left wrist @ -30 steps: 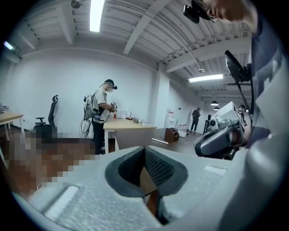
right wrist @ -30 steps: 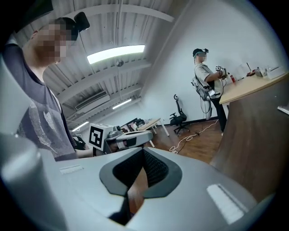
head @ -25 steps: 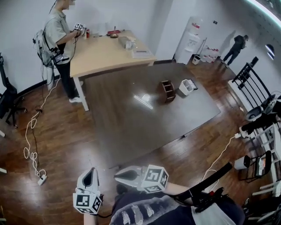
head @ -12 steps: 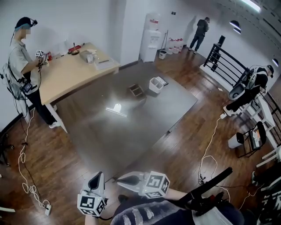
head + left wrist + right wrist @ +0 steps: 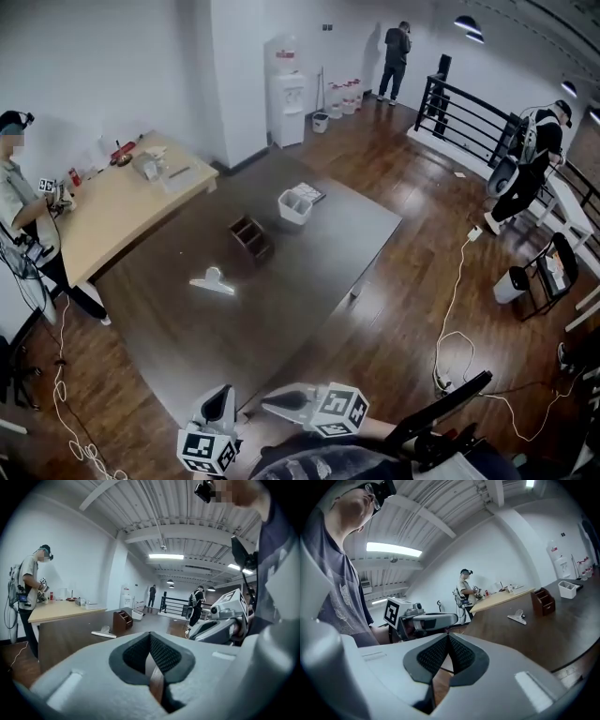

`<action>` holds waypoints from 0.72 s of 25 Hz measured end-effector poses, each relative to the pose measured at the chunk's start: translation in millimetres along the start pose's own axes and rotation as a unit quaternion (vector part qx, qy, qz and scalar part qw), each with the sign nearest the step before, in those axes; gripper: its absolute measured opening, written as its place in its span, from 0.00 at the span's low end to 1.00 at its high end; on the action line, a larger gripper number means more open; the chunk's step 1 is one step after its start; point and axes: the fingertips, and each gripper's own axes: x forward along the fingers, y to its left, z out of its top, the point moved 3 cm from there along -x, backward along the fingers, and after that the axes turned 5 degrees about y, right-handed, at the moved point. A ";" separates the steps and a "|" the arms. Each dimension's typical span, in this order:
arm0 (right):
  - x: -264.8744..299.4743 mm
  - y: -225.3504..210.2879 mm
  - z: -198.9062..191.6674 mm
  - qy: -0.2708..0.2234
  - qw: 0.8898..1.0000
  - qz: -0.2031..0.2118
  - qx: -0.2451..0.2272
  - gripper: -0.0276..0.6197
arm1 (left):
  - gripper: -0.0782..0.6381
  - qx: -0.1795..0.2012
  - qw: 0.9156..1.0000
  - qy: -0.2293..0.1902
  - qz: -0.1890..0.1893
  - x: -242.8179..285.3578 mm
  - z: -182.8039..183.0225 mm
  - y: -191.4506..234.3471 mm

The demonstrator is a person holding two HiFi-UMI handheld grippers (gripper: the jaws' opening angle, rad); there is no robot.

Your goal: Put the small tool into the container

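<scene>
The small tool, a silver clip [image 5: 212, 281], lies flat on the dark table [image 5: 309, 300]. Behind it stand a brown compartment container [image 5: 250, 236] and a white basket [image 5: 294, 205]. Both grippers hang low by my body, off the table's near edge and far from the clip. My left gripper [image 5: 220, 401] is shut and holds nothing; my right gripper [image 5: 279, 401] is shut and holds nothing too. The left gripper view shows its closed jaws [image 5: 150, 635], with the clip [image 5: 106, 633] and the brown container [image 5: 122, 620] beyond. From the right gripper [image 5: 447, 635] the clip [image 5: 516, 616] sits at mid right.
A light wooden table [image 5: 112, 211] stands at the left, with a person [image 5: 23, 202] beside it. A water dispenser [image 5: 286, 98] is at the back wall and a black railing [image 5: 469, 127] at the right. Cables [image 5: 459, 337] trail over the wood floor.
The head view has swung, so the dark table and its objects have shifted left and nearer in the picture. Both grippers stay shut and low by my body.
</scene>
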 end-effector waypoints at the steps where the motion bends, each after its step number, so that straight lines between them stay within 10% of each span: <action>1: -10.2 -10.3 -0.8 -0.002 1.000 -0.005 0.004 0.05 | 0.11 0.005 1.000 0.000 -0.006 13.0 6.2 -5.8; 18: -128.7 -114.4 -2.4 -0.057 0.995 -0.075 0.040 0.05 | 0.11 0.088 0.993 0.020 -0.077 151.2 59.3 -91.3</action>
